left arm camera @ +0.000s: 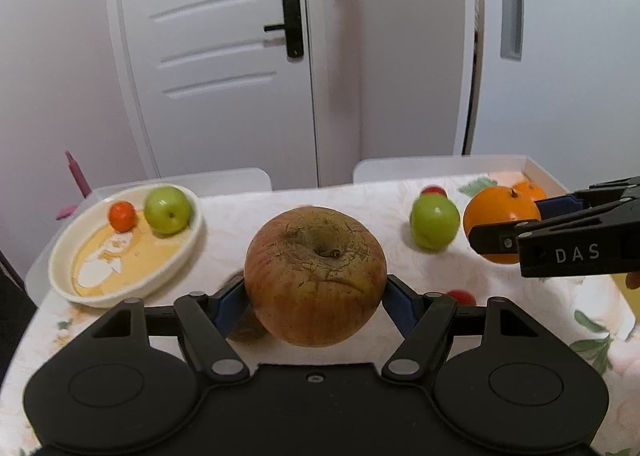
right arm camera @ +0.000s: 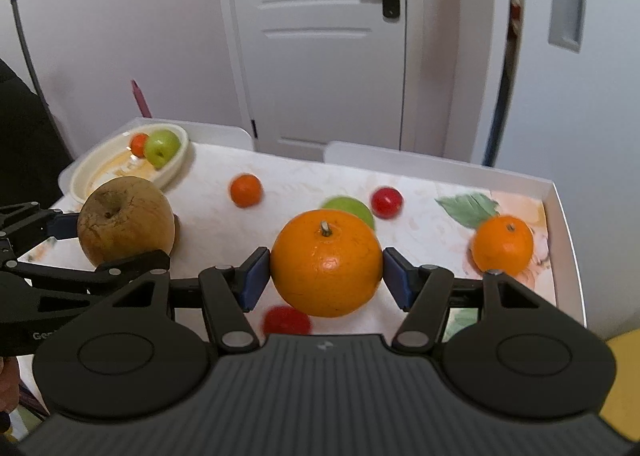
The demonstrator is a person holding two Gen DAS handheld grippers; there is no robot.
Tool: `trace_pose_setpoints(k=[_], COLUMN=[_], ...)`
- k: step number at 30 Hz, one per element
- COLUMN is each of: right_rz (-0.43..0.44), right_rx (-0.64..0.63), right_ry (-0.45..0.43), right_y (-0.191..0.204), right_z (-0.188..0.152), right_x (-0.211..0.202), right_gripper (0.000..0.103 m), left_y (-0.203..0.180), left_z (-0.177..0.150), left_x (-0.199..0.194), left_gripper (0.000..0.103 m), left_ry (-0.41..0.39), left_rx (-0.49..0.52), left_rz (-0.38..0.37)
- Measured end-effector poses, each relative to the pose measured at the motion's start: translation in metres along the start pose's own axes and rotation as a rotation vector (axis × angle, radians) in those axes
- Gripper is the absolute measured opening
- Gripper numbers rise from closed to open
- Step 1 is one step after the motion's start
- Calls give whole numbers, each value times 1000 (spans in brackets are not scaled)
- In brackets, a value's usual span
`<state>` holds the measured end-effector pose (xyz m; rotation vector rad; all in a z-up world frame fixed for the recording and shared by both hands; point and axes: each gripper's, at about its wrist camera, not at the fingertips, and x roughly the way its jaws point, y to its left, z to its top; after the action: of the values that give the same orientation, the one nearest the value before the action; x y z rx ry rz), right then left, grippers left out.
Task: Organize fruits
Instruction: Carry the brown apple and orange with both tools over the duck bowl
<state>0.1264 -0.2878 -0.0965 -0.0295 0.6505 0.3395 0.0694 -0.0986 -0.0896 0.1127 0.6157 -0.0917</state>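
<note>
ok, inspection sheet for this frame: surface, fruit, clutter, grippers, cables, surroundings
Surface: table with a leaf-print cloth, raised white rim.
Fruit: plate holds a green apple and a small orange; loose on the cloth are a tangerine, a second green apple, another orange and red fruits.
Clutter: nothing seen.
Grippers: left gripper jaws shut on a brown apple; right gripper jaws shut on a big orange.
Cables: nothing seen.
Surroundings: white door, wall.

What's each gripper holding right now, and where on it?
Left gripper holds the big russet apple, fingers on its opposite sides at mid-height, stem end facing the camera. Right gripper holds the large orange the same way, stem up.
</note>
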Motion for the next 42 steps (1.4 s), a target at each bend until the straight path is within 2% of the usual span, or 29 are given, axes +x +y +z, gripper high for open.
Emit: trace_pose_setpoints(k=[10,19,29,42], right_rz=[51,94,102,52], right_rx=[-9,5,9,62], right_ry=[-41,-41,-7,65], right_y=[46,95,149,188], right_z=[39,77,104,107], right_x=[-13,2,44,103], right_gripper=[76,76,76,76], left_y=[47,104,171,236], left_z=[26,47,54,45], left_x=[-36,-40,-12,52], left_gripper=[76,76,76,76], left_ry=[-58,-56,-19,58], left_rx=[-38,-54,-37,3], left_rz=[37,75,88,47])
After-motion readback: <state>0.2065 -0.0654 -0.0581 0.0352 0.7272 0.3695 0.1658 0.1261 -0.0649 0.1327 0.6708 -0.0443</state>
